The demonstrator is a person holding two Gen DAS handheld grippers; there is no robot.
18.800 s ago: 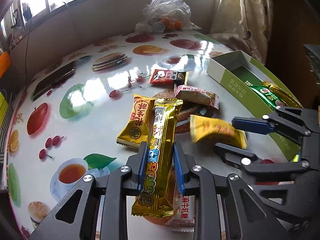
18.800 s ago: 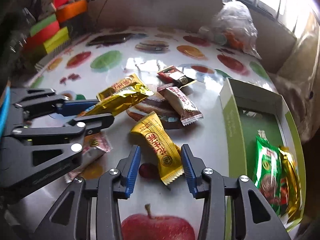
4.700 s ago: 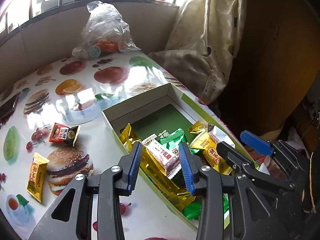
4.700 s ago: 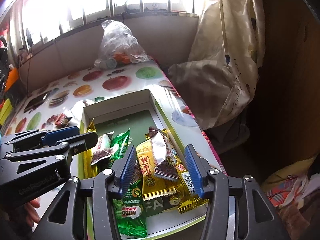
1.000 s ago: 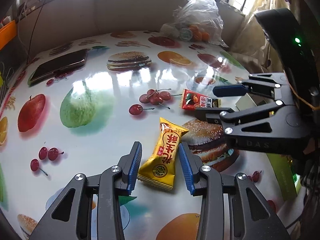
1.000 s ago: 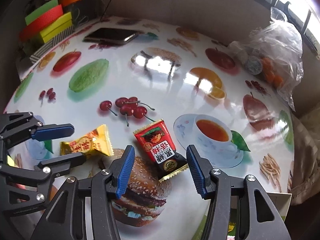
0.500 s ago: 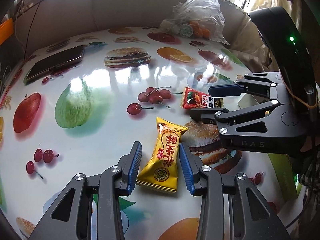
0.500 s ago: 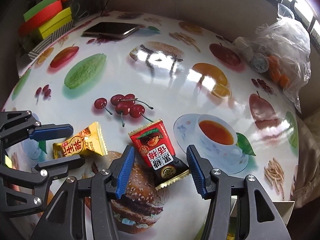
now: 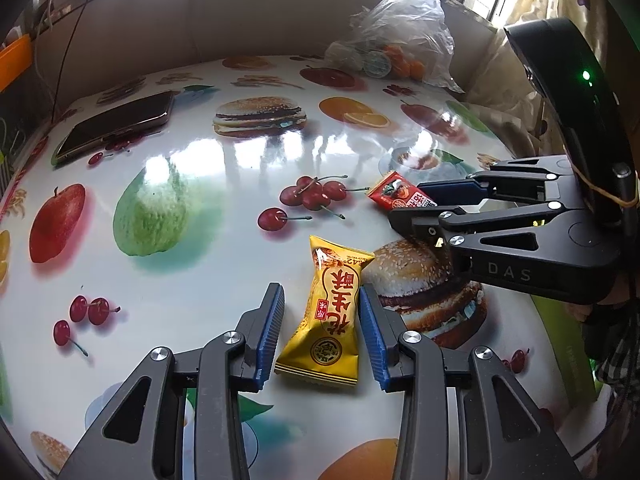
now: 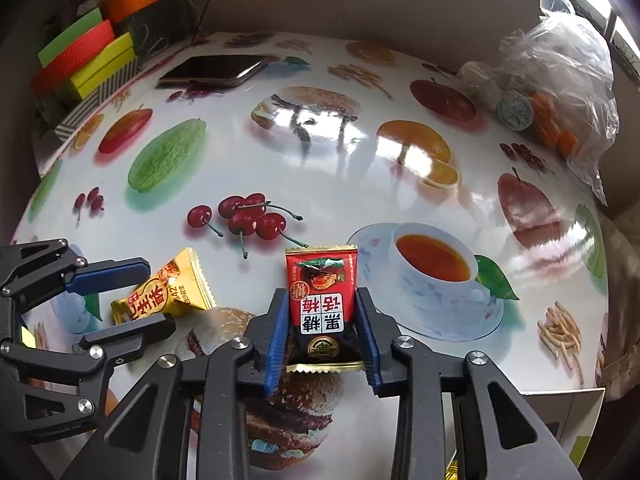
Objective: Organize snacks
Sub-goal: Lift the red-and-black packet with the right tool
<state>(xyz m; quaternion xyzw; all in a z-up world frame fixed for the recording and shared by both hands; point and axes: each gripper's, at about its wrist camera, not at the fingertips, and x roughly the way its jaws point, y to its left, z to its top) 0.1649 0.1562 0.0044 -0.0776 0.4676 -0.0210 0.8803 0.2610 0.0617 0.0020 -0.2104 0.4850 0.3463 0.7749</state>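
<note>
A yellow snack packet (image 9: 332, 320) lies on the fruit-print table (image 9: 192, 280) between the jaws of my left gripper (image 9: 320, 292). Its right pad touches the packet and a gap shows at the left pad, so it is open. My right gripper (image 10: 321, 292) is closing its jaws, and both blue pads sit against the sides of a red snack packet (image 10: 322, 276) lying on the table. From the left wrist view, the right gripper (image 9: 406, 204) holds the red packet (image 9: 394, 192) just right of the yellow one. The right wrist view shows the left gripper (image 10: 158, 294) around the yellow packet (image 10: 168, 296).
A phone (image 9: 116, 128) lies at the table's far left. A clear plastic bag (image 9: 404, 28) of oranges and small tubs sits at the far edge. The green snack box (image 9: 560, 332) is at the right edge. Coloured boxes (image 10: 88, 52) are stacked beyond the left side.
The right gripper's jaws have closed in from wide open onto the red packet, which has turned to lie straight between them. The left gripper and the yellow packet have stayed put.
</note>
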